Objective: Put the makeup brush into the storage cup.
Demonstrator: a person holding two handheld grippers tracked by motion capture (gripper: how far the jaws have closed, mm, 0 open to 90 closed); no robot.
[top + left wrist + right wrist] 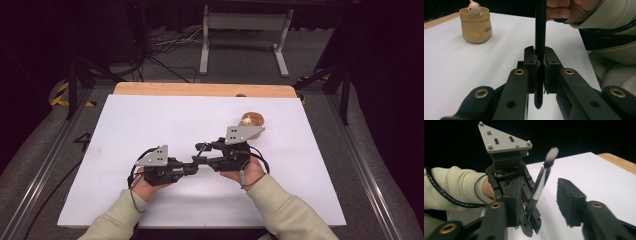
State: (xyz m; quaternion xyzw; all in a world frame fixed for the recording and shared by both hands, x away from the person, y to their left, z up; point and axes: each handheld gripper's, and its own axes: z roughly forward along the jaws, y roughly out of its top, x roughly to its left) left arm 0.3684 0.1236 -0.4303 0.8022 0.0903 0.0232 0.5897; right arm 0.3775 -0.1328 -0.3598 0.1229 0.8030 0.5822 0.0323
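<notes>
Black brush [540, 37] clamped in left gripper [540, 72]; right gripper [534, 202] apart beside it.

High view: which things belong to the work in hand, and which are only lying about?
In use: brush, clamped in left tool; right tool, open around it.
Lying about: beige pouch with small figure.

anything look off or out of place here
Nothing looks spilled, tipped or damaged. The left tool is clamped on the black handle of a makeup brush, whose bristles stick up in the air. The tan pouch with a small figure peeking out stands upright on the white table.
</notes>
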